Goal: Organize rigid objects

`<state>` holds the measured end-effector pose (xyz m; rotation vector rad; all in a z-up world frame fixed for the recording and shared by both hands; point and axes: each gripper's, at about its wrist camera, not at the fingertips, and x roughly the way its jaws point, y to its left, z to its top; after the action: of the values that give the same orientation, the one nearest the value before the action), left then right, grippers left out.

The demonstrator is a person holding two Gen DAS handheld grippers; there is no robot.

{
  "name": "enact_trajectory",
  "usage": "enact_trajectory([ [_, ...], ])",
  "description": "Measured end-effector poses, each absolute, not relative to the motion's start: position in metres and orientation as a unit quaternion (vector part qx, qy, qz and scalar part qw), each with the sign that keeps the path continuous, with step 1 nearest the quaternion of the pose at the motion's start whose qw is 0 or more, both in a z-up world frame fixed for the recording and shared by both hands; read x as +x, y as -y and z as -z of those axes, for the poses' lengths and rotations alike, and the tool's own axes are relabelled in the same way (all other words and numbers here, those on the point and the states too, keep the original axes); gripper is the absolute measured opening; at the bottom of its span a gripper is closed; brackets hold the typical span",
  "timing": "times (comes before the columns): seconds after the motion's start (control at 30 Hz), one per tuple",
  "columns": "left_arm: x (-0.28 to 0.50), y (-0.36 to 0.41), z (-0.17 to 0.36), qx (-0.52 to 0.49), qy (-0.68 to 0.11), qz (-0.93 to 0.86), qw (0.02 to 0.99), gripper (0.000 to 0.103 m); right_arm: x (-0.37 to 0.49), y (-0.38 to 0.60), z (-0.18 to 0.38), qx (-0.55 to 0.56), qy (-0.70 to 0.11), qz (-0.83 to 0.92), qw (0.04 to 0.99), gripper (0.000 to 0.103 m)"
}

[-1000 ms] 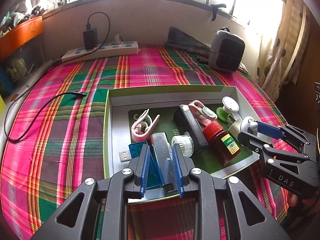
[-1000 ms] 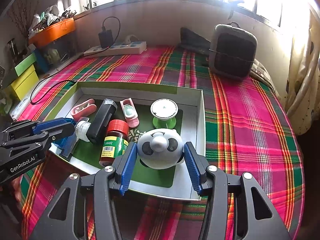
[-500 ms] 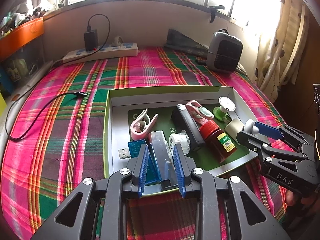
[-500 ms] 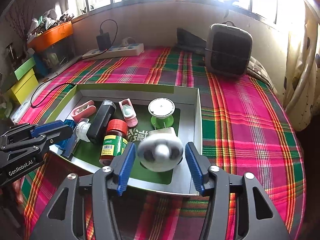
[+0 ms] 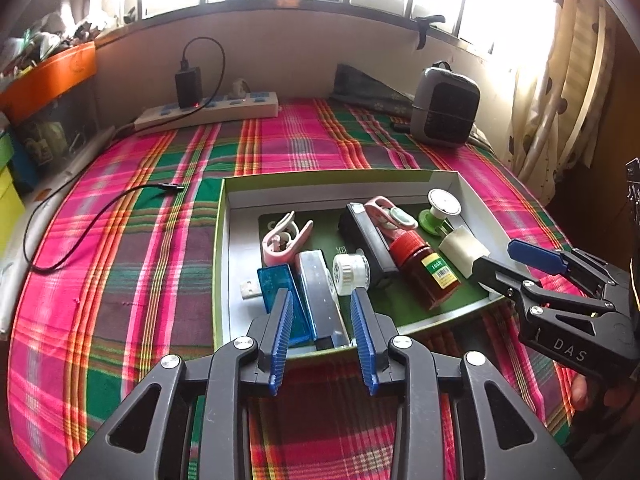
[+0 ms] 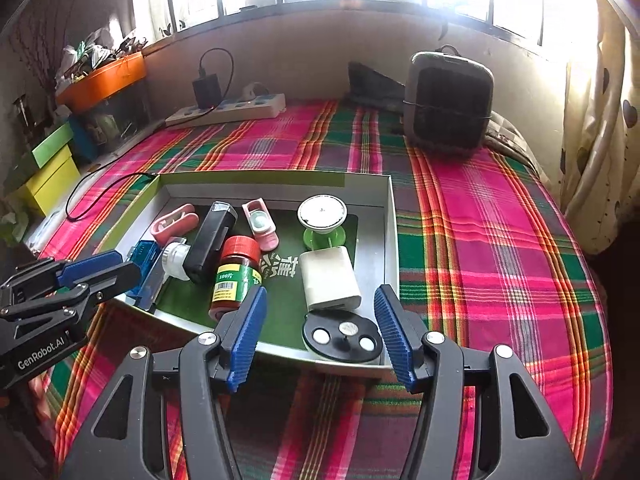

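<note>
Left gripper [image 5: 323, 336] "GenRobot.AI" opening, stapler [image 5: 320, 300] loose between; right gripper [image 6: 320, 332] "DAS" wide, opening; bottle [image 6: 232, 276] "100片" at its 11 o'clock.

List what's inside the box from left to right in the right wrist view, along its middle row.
Pink clip → black case → red-capped bottle → white block.

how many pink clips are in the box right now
2. One pink clip lies open at the box's back left, beside the blue USB stick. The other pink clip lies farther right, between the black block and the green spool. More may be hidden.
</note>
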<state>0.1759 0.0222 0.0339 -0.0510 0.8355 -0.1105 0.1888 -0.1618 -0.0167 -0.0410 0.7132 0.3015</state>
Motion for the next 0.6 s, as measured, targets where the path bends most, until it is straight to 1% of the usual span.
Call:
enact_trajectory([
  [0.3, 0.153, -0.020, -0.041, -0.026, -0.400, 0.040, 0.915, 0.032, 0.166, 0.162, 0.013, -0.016, -0.342, -0.142, 0.929, 0.057],
  [0.6, 0.130, -0.021, -0.038, -0.032, -0.405, 0.032, 0.913, 0.033, 0.137, 0.168, 0.013, -0.007, -0.338, -0.138, 0.931, 0.057],
])
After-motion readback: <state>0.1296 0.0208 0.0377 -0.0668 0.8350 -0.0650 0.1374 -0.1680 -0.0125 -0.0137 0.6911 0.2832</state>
